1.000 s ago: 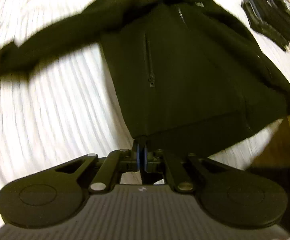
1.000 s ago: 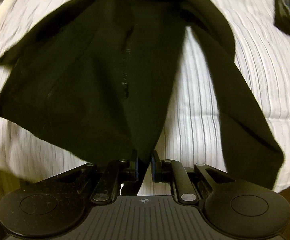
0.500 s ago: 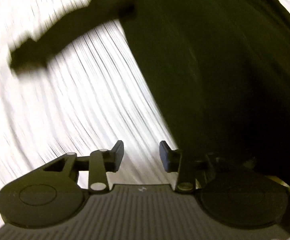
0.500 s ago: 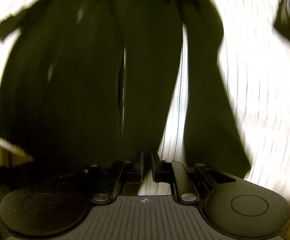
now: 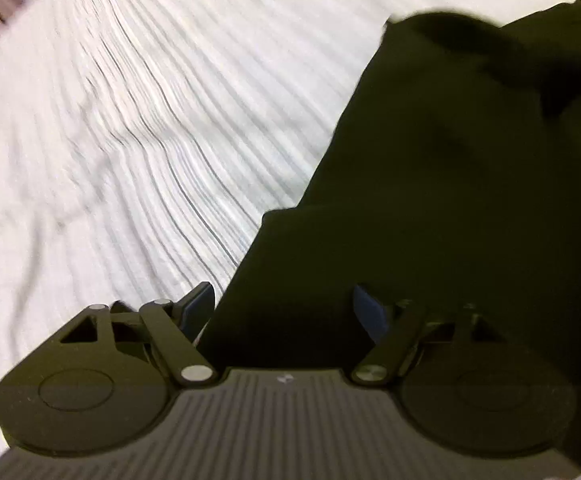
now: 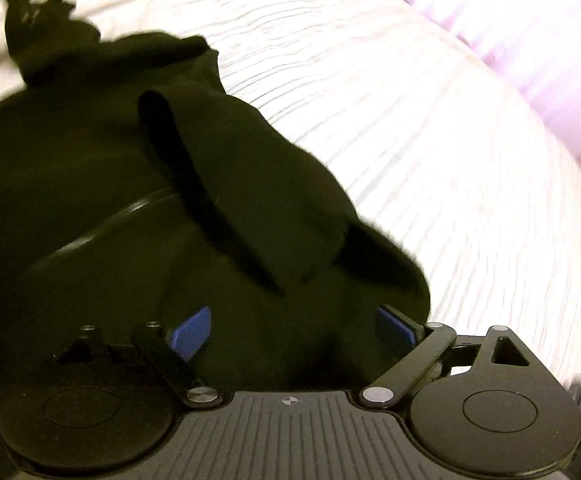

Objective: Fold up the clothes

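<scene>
While both views are motion-blurred, the black jacket [image 5: 470, 200] fills the right half of the left wrist frame, lying on the white striped bedspread [image 5: 130, 120] that takes up the left and top. Left gripper [image 5: 284, 306] has its jaws spread wide, nothing clamped, fabric edge running between the blue pads [image 5: 366, 312]. In the right wrist frame the jacket [image 6: 90, 160] covers the left and centre, a folded sleeve [image 6: 250, 184] draped diagonally across it, bedspread [image 6: 430, 120] at right. Right gripper [image 6: 294, 330] also gapes apart, jacket below, not pinched.
</scene>
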Tool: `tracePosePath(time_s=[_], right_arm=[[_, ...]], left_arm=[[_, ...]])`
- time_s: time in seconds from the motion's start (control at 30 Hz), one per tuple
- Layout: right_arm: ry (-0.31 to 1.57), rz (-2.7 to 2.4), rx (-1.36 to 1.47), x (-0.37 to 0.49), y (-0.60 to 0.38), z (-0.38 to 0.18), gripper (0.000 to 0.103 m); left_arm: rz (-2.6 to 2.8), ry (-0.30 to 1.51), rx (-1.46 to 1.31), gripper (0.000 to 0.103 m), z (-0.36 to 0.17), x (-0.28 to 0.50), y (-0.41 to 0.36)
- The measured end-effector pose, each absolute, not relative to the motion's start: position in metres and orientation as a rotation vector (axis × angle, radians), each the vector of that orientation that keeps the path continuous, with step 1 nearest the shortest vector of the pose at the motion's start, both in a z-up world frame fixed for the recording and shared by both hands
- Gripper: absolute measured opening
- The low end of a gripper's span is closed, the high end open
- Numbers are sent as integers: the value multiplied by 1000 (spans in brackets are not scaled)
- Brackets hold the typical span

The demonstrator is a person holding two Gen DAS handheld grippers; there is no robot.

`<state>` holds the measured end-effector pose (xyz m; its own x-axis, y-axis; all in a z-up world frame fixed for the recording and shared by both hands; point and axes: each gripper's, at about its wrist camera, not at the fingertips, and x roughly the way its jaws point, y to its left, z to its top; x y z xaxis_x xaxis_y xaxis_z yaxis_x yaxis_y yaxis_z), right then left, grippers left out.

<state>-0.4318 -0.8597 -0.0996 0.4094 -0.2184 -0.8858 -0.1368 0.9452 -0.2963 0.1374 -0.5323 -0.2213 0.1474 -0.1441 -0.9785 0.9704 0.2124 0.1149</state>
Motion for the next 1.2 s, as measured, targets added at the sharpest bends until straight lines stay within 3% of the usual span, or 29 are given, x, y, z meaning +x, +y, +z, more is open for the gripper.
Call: tracePosePath(time_s=[0.07,0.1,0.13,0.17,0.23,0.27,0.3,0.33,0.43,0.53,0.57,0.63,0.7,0.73,0.77,0.8,0.83,0.87,0.97,1.2], right_arm=[[1168,-19,-422,-399,-849,-117,92],[1180,0,-460,-386,-848,-130,92],[1193,17,-497,-378,-849,-140,92],[1197,24,-516,-371,-853,-145,92],[1192,24,-526,-359,-862,-149,90],[1188,17,-526,-354,-868,-145,81],[1182,6,-523,-350,-874,-138,50],[1177,-5,-520,-346,-881,-130,32],[1096,-56,-478,-316,-917,-94,22],[1003,-109,-431,-283,-956,-56,16],[972,-126,-415,-272,-969,-43,16],[919,-193,-265,-246,-1000,-26,16],[898,-244,-123,-233,-1023,-21,17],[910,-242,-104,-235,-1020,-27,23],[923,-240,-86,-237,-1017,-33,32],[935,-237,-68,-239,-1015,-40,67],[948,-235,-49,-241,-1012,-46,85],[960,-232,-31,-244,-1009,-52,94],[996,-225,24,-250,-1001,-71,94],[1001,-193,133,-263,-994,-96,94]], left_arm=[[-1062,1165,995,68,-240,145,-523],[-1078,1209,966,59,-246,146,-522],[-1087,1237,939,27,-249,147,-519],[-1079,1230,918,5,-246,148,-515],[-1046,1167,859,5,-225,152,-499],[-1026,1124,825,4,-211,154,-489],[-995,1080,785,4,-194,159,-477],[-942,1036,731,4,-173,168,-461],[-841,976,602,6,-124,195,-420],[-815,925,661,7,-111,196,-410],[-797,938,663,13,-115,197,-412],[-740,957,682,24,-130,196,-418],[-688,963,709,24,-143,192,-425],[-684,955,712,24,-143,188,-425],[-690,948,708,24,-143,185,-427],[-704,941,705,26,-143,181,-431],[-721,936,703,30,-145,177,-435],[-750,932,703,33,-148,173,-441],[-889,934,701,46,-154,158,-473],[-1254,919,762,53,-200,113,-613]])
